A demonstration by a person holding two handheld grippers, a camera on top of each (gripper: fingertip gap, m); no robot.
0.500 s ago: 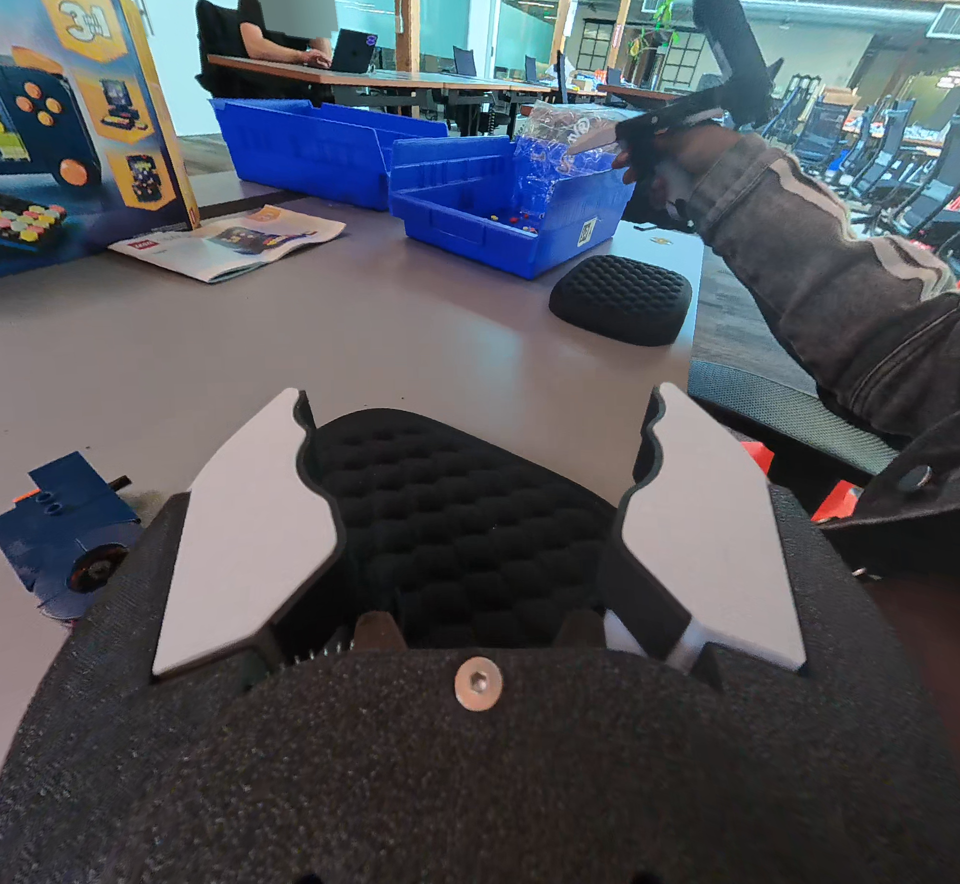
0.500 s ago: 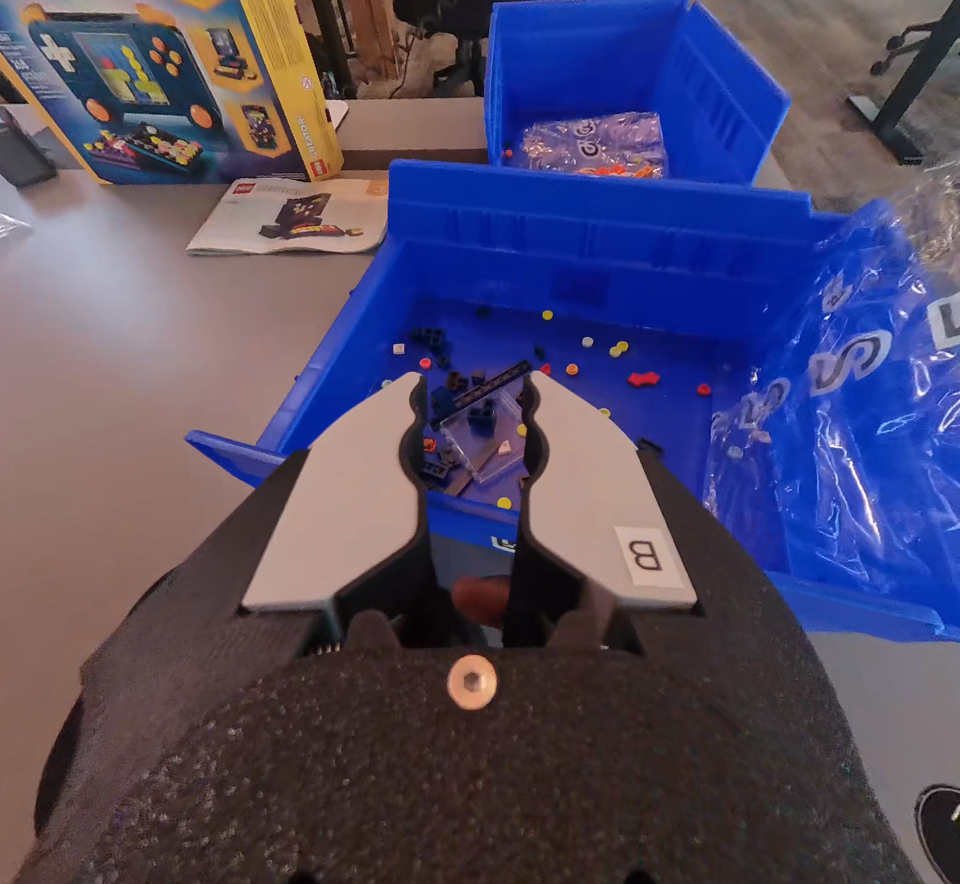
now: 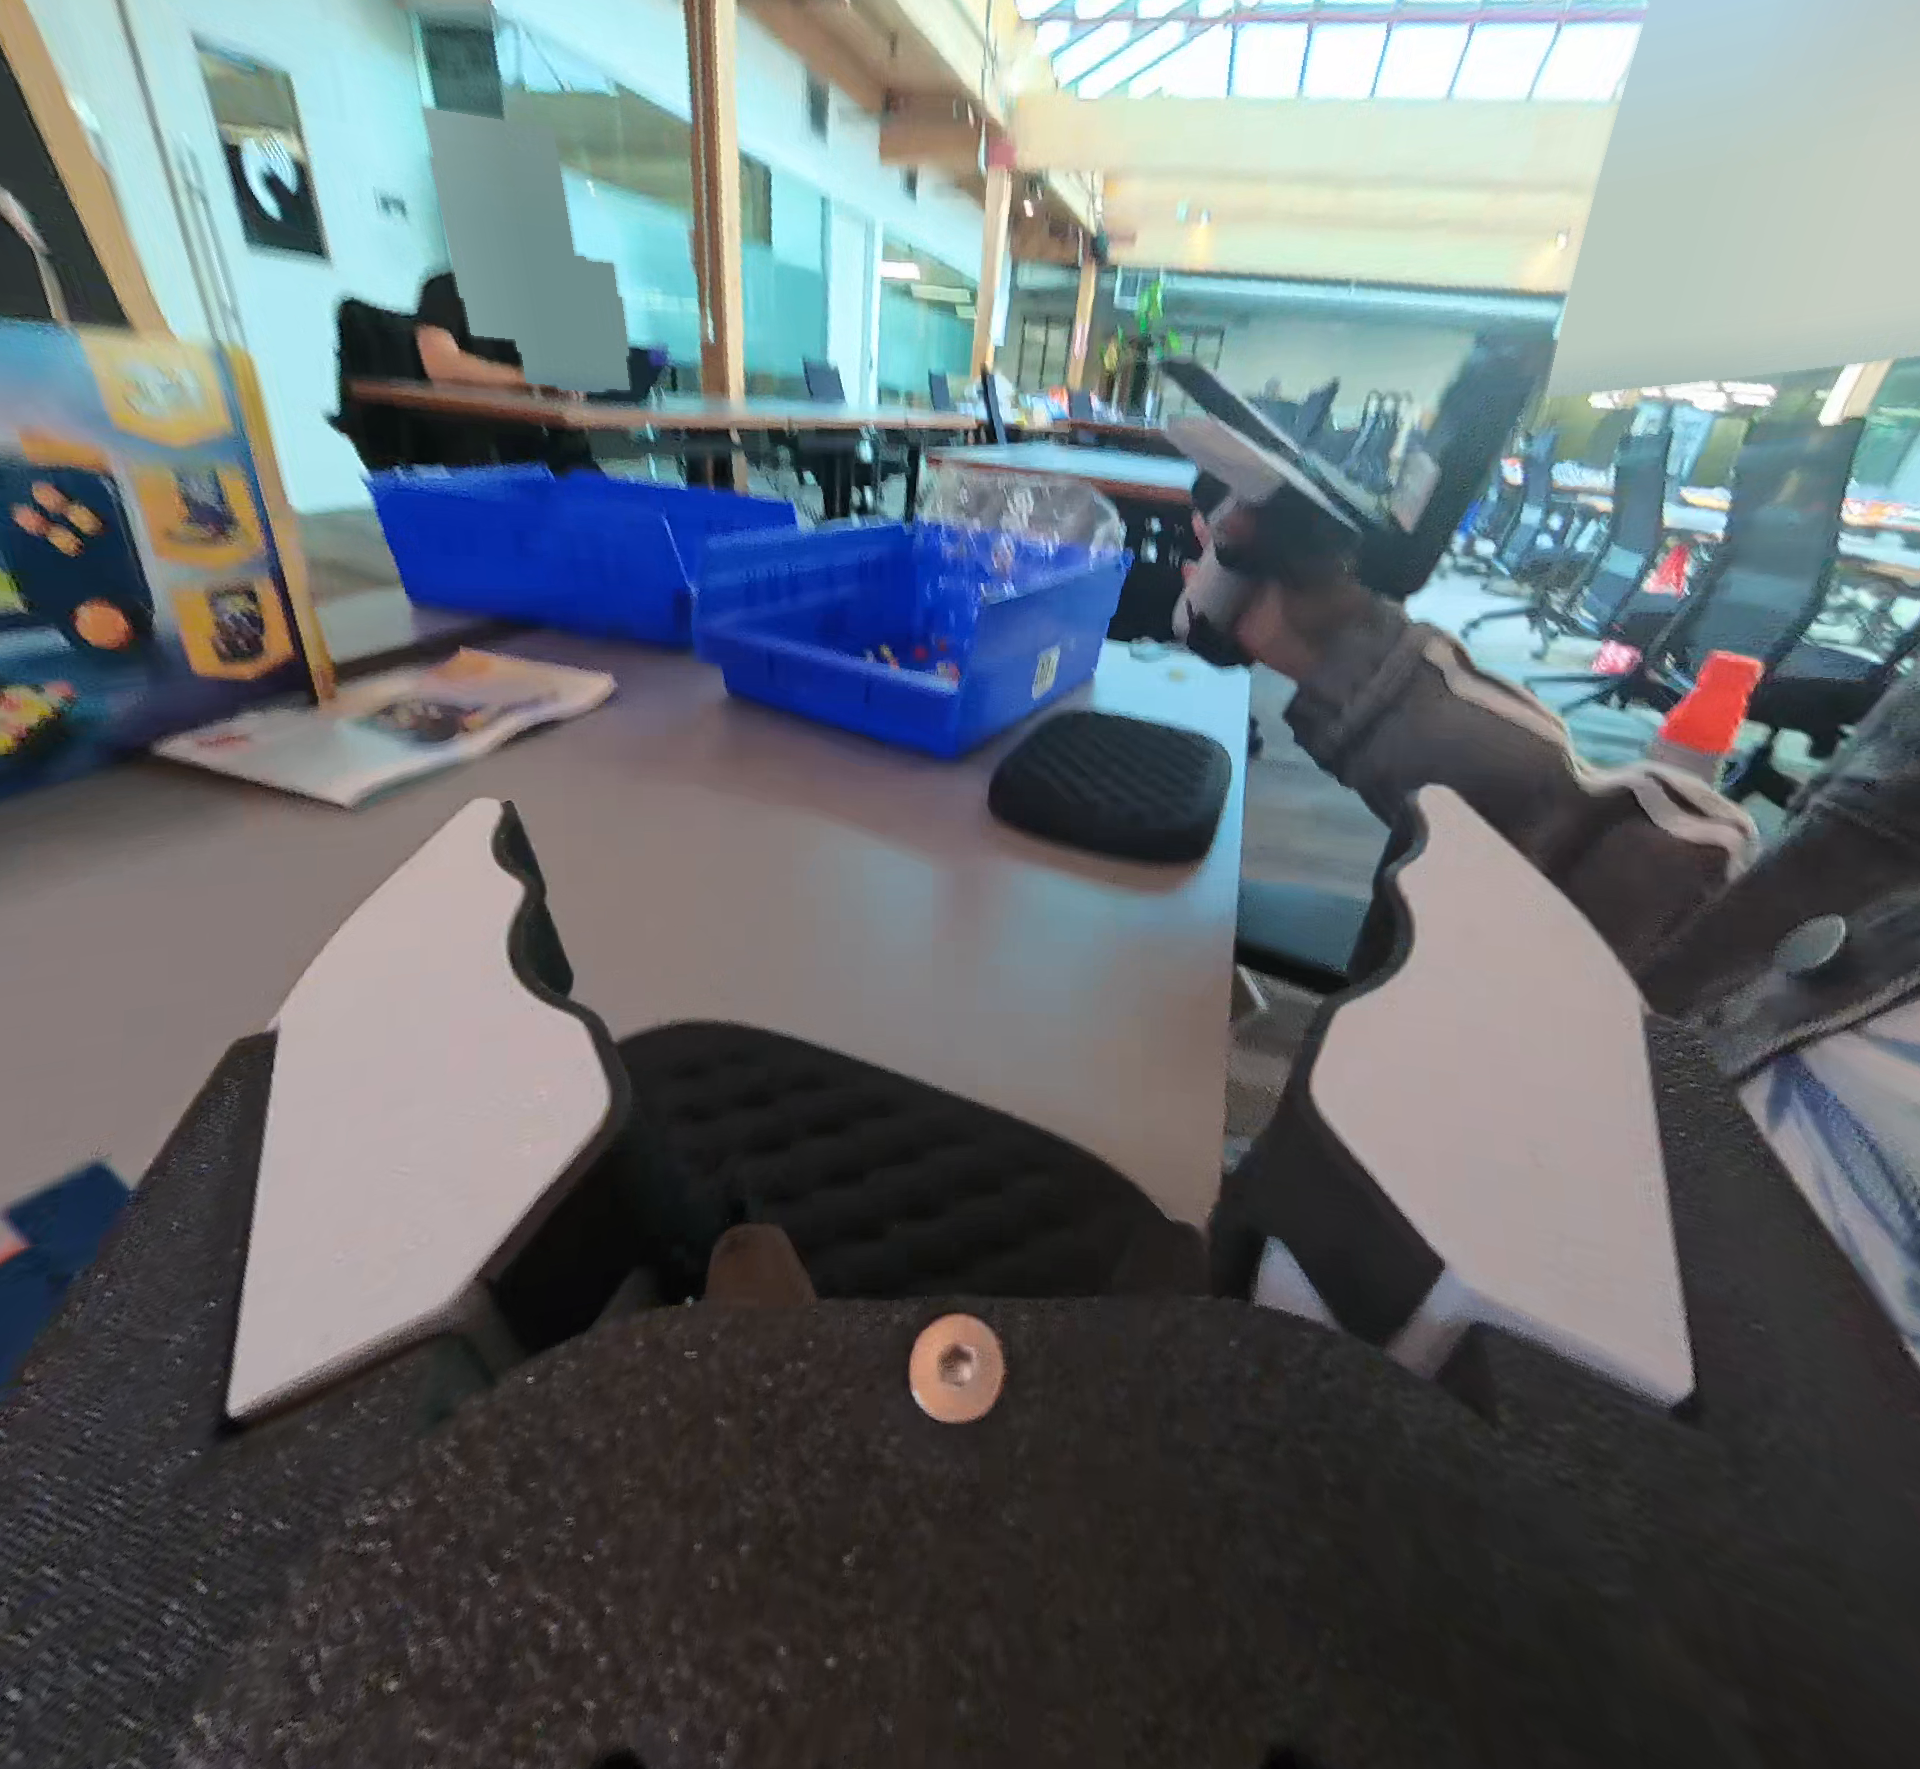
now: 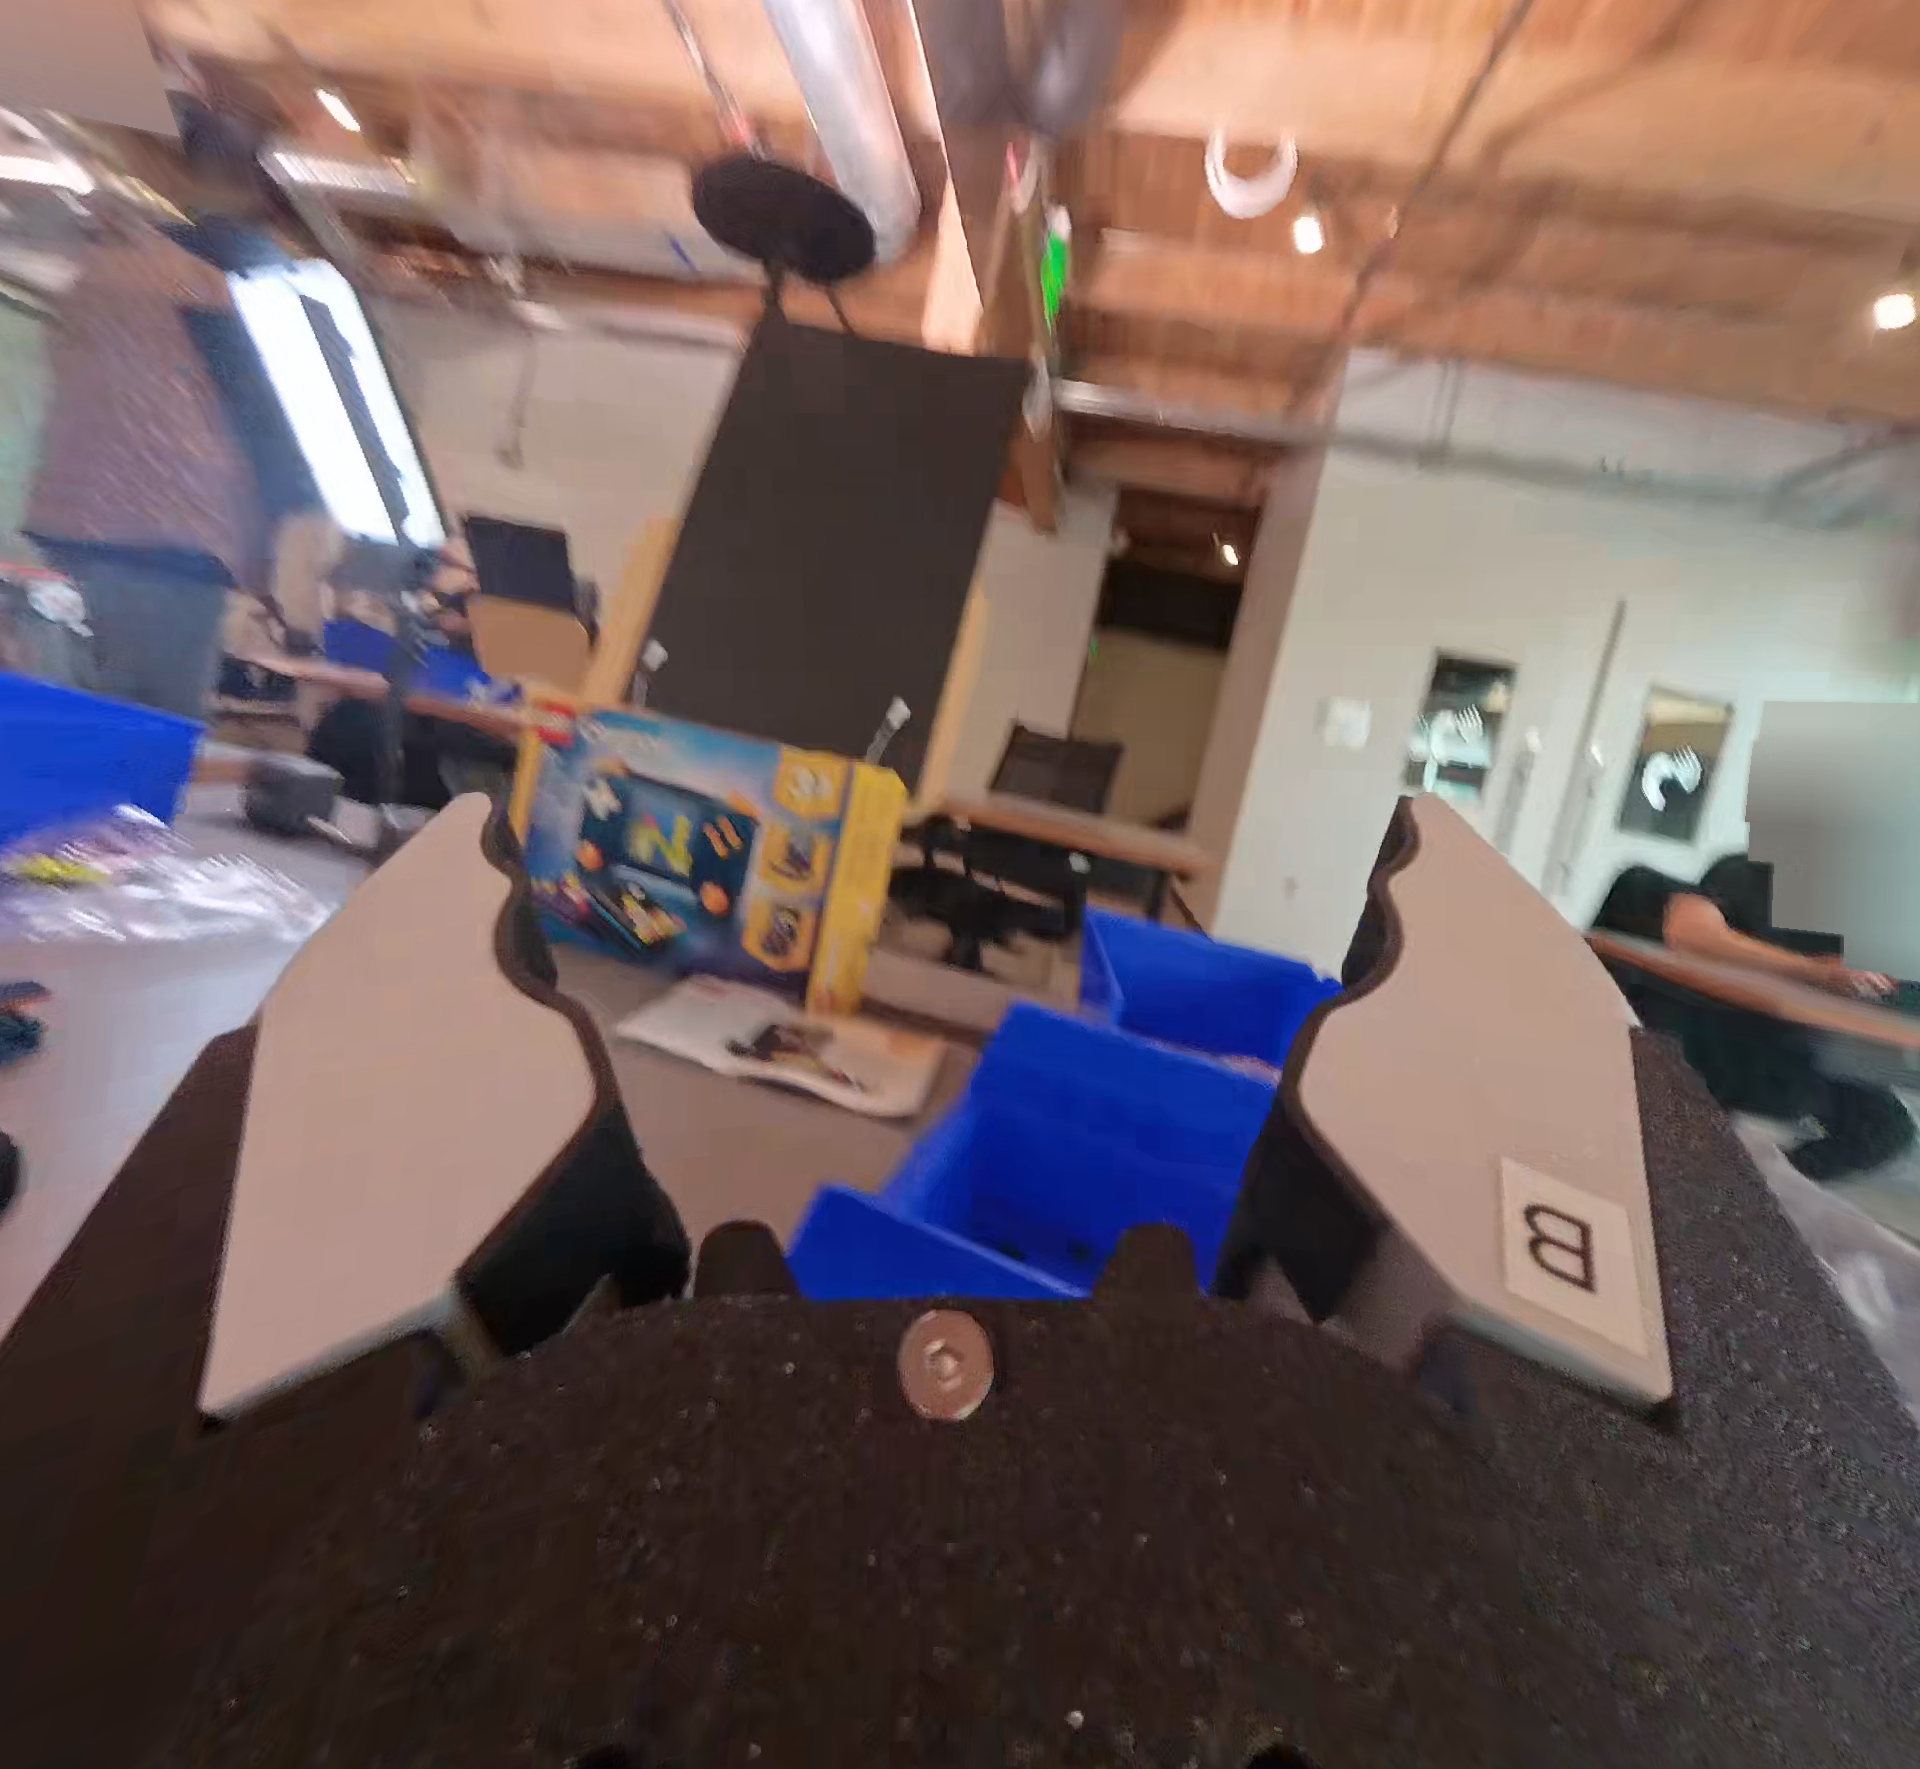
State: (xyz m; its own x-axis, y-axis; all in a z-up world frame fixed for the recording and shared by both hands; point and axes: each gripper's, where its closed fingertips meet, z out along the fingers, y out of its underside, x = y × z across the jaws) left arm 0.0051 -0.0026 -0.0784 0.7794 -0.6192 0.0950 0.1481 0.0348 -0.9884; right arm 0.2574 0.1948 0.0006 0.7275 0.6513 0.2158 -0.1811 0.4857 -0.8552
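The left gripper (image 3: 961, 815) is spread wide and holds nothing. It sits low over the near edge of the table (image 3: 831, 940), and a black dimpled pad (image 3: 894, 1148) lies under and between its fingers; whether it touches the pad cannot be told. A second pad (image 3: 1112, 784) of the same kind lies farther on, near the table's right edge. A blue piece (image 3: 52, 1231) at the lower left is too blurred to name.

The right gripper (image 4: 940, 810) is also wide apart and empty. It is raised clear of the table and tilted up, so its view takes in much of the ceiling. The near bin (image 4: 1060, 1127) is the closest thing to it, below its fingers and apart from them. In the left wrist view it is held aloft just past that bin's right end, on a dark sleeve (image 3: 1455, 722).

The near bin has small coloured pieces on its floor, and a clear bag (image 3: 1018, 514) rises from its right side. The far bin (image 3: 540, 545) stands just behind it. To the left a booklet (image 3: 416, 722) lies flat, and a toy box (image 3: 135, 556) stands upright behind that. More clear bags (image 4: 135, 888) lie on the far left of the right wrist view. A person (image 3: 436, 369) sits at a desk well behind.
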